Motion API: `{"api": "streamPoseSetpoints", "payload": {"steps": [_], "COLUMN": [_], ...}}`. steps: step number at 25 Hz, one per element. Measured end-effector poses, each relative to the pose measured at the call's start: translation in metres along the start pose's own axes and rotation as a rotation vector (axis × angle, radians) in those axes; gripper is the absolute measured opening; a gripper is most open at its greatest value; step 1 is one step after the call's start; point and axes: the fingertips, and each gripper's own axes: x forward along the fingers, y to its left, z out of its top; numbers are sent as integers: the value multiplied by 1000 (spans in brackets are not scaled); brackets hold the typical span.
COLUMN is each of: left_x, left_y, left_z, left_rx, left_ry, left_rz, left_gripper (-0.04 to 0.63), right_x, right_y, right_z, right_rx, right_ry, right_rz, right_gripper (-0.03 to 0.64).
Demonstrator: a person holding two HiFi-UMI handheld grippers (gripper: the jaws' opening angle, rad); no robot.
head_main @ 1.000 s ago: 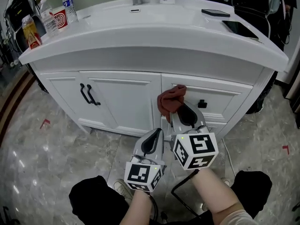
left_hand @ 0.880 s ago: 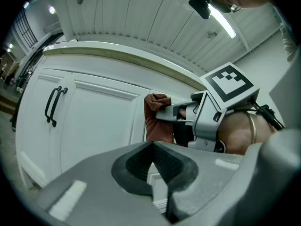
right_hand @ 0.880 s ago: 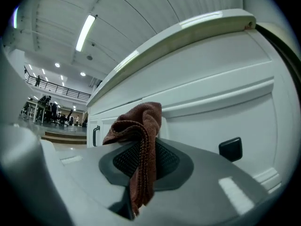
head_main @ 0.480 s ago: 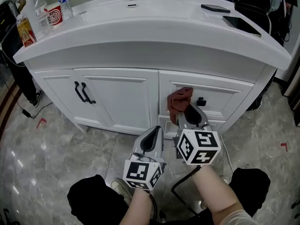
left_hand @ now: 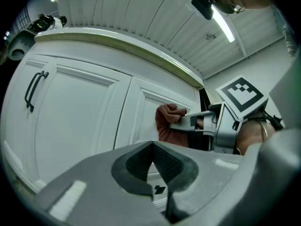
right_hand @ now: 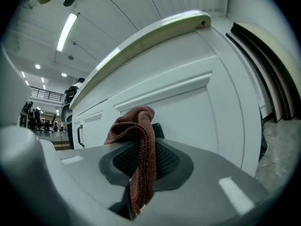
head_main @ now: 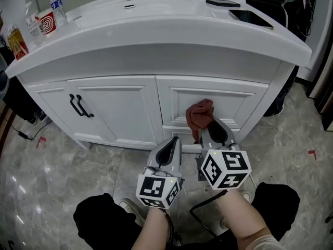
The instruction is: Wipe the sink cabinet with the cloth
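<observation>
1. Cabinet front: the white sink cabinet fills the view, w/ a drawer panel on its right half.
2. Nearer arm: the right gripper is jaws clamped on the cloth. The left gripper sits lower and further back, jaws pressed together, empty.
3. Reddish cloth is bunched at the jaw tips, straight ahead at the drawer panel; contact unclear. Panel runs L–R, so prob. a sideways stroke.

A water bottle stands well apart from a phone.
</observation>
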Motion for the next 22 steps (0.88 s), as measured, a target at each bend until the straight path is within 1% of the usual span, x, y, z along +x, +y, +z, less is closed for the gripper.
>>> {"api": "streamPoseSetpoints", "payload": {"steps": [3, 8, 10, 13, 16, 22], "left_x": [6, 12, 14, 15, 17, 25], "left_y": [-11, -24, -28, -29, -31, -43], "left_z": [-2, -8, -7, -6, -11, -14], "left_rx": [0, 9, 14, 20, 19, 21], "left_ry": [2, 20, 21, 20, 33, 38], "left_rz": [-18, -41, -48, -49, -52, -78], "left_gripper": [0, 0, 0, 0, 0, 0], "right_x": [-12, -13, -14, -14, -15, -38], "right_y": [-16, -30, -38, -61, -74, -105], "right_z": [13, 16, 17, 17, 20, 31], "right_rx": [-31, -57, -68, -48, -30, -30], "right_ry": [-43, -38, -48, -44, -40, -64], "right_rz": [-32, -28, -57, -111, -128, -210], "right_gripper": [89, 91, 91, 89, 91, 91]}}
